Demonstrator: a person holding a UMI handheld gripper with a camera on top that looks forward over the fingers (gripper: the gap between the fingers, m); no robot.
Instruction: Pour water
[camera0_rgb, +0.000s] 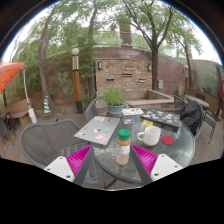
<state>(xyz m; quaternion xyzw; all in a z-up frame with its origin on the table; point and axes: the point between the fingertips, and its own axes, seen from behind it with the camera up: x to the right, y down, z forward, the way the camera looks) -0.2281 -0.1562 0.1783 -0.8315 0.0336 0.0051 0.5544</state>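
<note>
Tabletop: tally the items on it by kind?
Clear bottle with green cap, just ahead of the open gripper: 1
White mug: 1
Potted plant: 1
Flat printed sheets or books: 2
Total: 5

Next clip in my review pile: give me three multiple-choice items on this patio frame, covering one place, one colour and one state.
1. Where is the jar?
A. Between the tool's fingers, on the glass table
B. On a chair
C. On the ground

2. What colour is the jar's lid?
A. Blue
B. Green
C. Red

3. How is the tool?
A. Shut on the white mug
B. Open, fingers apart
C. Holding a book

Key: 1 A, it stands between the pads; 2 B, the lid shows green; 3 B, gaps show beside the jar.
</note>
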